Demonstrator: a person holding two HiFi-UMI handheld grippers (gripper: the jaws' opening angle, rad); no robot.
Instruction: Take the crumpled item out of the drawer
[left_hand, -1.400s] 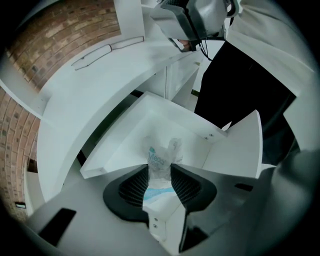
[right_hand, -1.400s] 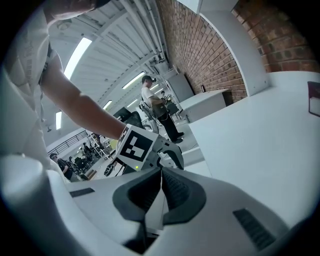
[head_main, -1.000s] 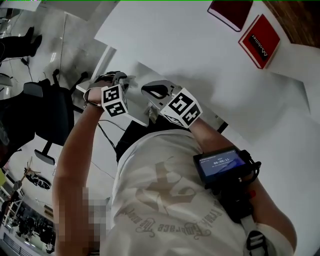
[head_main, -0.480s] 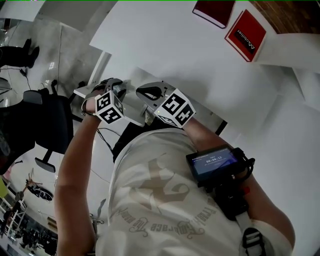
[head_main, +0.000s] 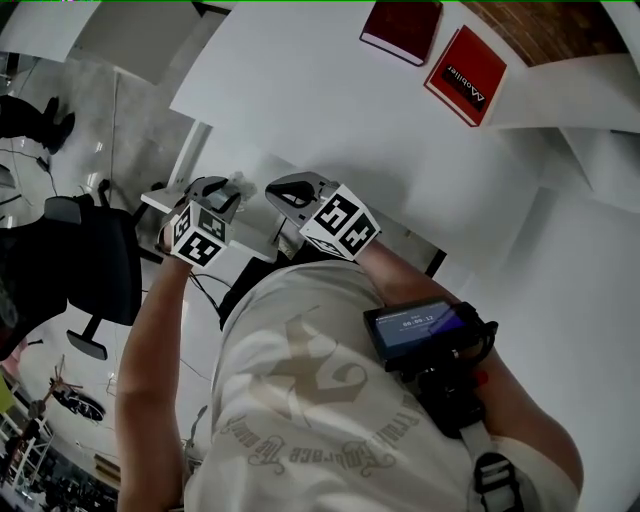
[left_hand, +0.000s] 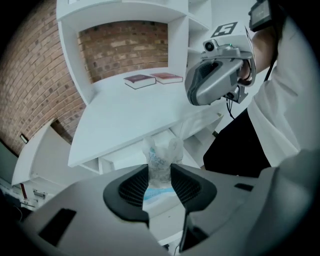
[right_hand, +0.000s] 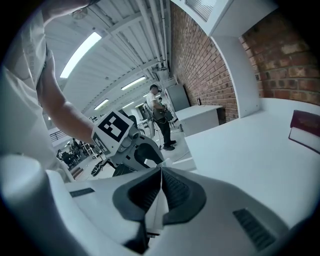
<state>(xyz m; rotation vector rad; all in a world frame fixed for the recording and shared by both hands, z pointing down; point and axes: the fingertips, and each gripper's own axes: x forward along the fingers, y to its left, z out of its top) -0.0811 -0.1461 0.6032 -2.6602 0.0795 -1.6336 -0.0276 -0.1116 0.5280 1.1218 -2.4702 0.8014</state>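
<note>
With left gripper (left_hand: 160, 171) clamped on the crumpled item (left_hand: 161, 156) at lower centre and right gripper (right_hand: 161, 172) closed empty, advise steady squeeze and slow lift clear of the desk (left_hand: 125, 111).

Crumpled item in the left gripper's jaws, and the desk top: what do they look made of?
Crumpled item: thin clear plastic film, apparently; translucent, creased, with blue print.
Desk top: white, smooth, matte board, likely laminate or painted; can't tell which.

The crumpled clear plastic wrapper with blue print (left_hand: 162, 152) stands upright, pinched in the left gripper (left_hand: 160, 169), near the white desk's (left_hand: 125, 120) near edge.
</note>
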